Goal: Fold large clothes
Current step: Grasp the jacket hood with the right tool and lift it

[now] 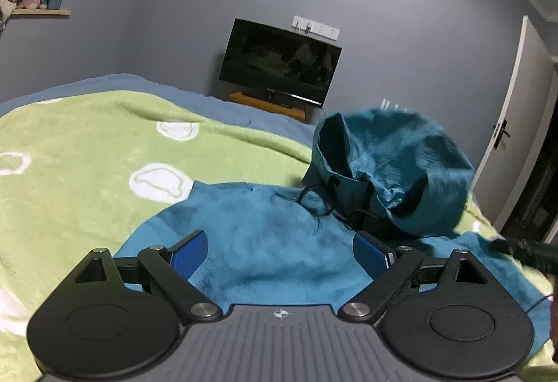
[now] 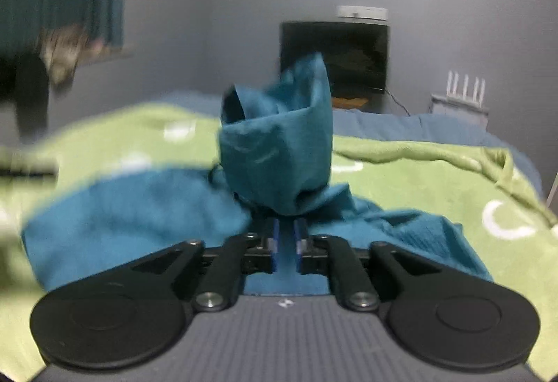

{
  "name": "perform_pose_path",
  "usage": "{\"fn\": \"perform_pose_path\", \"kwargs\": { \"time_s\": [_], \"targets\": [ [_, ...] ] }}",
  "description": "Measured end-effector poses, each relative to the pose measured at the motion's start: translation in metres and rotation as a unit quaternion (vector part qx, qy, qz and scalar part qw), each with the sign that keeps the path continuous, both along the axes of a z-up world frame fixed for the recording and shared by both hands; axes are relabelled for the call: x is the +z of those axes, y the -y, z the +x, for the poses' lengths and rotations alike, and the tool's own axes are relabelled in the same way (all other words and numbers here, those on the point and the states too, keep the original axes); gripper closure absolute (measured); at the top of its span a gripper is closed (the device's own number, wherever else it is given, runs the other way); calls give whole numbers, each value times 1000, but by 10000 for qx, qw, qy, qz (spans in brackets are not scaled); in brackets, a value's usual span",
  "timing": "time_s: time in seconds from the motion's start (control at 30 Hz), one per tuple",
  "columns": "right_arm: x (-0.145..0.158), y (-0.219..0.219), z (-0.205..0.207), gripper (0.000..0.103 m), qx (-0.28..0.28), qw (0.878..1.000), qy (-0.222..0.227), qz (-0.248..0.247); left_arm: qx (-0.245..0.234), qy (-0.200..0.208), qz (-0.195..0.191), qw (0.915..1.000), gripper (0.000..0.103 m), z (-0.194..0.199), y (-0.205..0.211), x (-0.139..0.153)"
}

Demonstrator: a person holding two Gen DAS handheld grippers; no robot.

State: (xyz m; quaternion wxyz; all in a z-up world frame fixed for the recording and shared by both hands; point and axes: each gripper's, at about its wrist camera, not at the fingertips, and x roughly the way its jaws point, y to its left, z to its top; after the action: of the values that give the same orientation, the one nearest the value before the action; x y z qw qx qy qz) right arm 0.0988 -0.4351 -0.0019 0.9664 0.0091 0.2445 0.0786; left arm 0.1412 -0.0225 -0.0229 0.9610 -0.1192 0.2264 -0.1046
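we are working over one green blanket (image 1: 87, 145), where one teal garment (image 1: 265, 242) is lying partly folded, its bunched sleeve (image 2: 279, 155) still needing laying flat. our left gripper (image 1: 280, 253) is hanging wide, empty; our right gripper (image 2: 286, 242) is loosening, jaws slightly parted.

No readable text, label, brand or number shows in either view. The only mark is a small round crosshair sign on the grey body of the left gripper (image 1: 280, 253); the same spot on the right gripper (image 2: 288, 242) is blurred.
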Motion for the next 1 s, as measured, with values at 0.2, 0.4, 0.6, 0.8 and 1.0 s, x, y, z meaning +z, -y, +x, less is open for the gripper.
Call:
{"fn": "perform_pose_path", "kwargs": {
  "time_s": [0.2,0.4,0.6,0.8,1.0],
  "targets": [
    [37,24,83,38,-636,9919,-68,1095,-110,-230,72,9996,10,-2,-1,-17],
    [43,54,169,38,-1393,9814,-331,1277,-322,-596,-3,9977,10,13,-1,-46],
    [19,93,242,31,-2035,9569,-776,1921,-805,-915,338,9920,11,33,16,-85],
    [-9,119,287,42,-2193,9298,-1114,2737,-913,-890,471,9907,10,45,23,-102],
    [18,85,281,90,-1129,9734,-540,1917,-937,-909,524,9901,9,46,24,-107]
  ]
}}
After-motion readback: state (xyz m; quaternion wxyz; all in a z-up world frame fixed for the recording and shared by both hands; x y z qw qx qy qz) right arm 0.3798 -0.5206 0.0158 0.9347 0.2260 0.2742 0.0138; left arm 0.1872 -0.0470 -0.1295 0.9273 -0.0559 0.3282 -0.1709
